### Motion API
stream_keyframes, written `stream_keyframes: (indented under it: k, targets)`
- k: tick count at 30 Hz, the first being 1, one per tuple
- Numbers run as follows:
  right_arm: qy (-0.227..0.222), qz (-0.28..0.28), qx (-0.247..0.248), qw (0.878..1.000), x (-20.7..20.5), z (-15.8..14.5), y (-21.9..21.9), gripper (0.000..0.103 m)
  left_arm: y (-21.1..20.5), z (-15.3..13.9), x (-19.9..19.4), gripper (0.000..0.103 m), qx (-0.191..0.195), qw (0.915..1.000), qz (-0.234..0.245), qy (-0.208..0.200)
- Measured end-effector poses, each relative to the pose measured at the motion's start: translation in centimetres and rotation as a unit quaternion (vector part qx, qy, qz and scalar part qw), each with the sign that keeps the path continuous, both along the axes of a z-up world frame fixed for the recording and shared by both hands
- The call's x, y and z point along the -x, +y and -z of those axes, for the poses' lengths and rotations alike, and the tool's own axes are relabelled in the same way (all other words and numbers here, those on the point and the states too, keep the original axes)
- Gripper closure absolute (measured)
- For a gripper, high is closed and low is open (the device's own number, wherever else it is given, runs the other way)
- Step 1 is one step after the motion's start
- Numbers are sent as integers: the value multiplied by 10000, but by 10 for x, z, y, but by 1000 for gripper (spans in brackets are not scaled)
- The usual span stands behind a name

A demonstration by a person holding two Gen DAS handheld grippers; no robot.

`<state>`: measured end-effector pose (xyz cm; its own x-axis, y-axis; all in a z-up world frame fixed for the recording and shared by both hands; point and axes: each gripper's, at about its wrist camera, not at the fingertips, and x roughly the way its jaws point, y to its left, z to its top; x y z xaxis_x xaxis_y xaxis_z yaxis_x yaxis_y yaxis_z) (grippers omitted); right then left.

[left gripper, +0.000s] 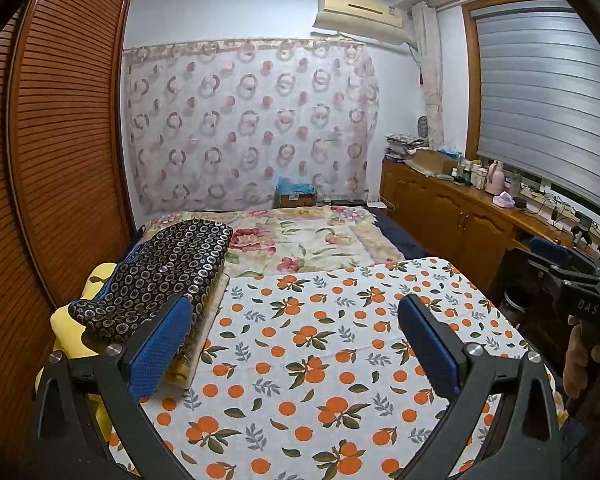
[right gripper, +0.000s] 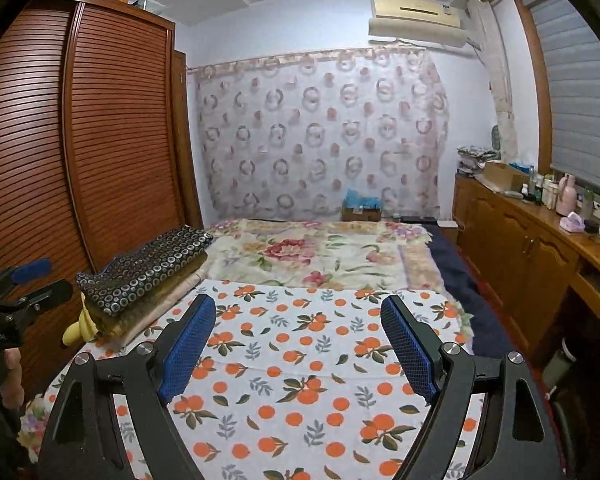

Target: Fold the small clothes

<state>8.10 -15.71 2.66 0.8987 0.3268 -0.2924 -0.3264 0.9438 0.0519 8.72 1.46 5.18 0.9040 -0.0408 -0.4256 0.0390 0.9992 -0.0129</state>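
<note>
Each tool is black, with angular arms, silver round screws at the joints and blue textured pads [left gripper: 158, 346] on both fingers. The right tool [left gripper: 580, 304] carries pale lettering, and bare-skinned fingers [right gripper: 12, 376] wrap the left tool [right gripper: 4, 320].

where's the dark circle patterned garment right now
The dark circle-patterned garment lies on top of a small stack of folded cloth at the left edge of the orange-print cloth, beside the wooden wardrobe, untouched by either gripper.

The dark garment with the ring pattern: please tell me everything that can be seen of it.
The dark garment is navy or black cloth printed with small pale rings, showing a blue edge. It lies folded on top of a stack of folded beige and yellowish cloths, left of the orange-print cloth. Neither gripper touches it.
</note>
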Motion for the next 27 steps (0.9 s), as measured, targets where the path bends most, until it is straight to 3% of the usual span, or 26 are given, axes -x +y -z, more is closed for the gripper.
stream_keyframes:
  k: [27]
  targets:
    - [-64,-31,58,10000,0,-3,-14,17,5,3,0,0,35,10000,-35,18]
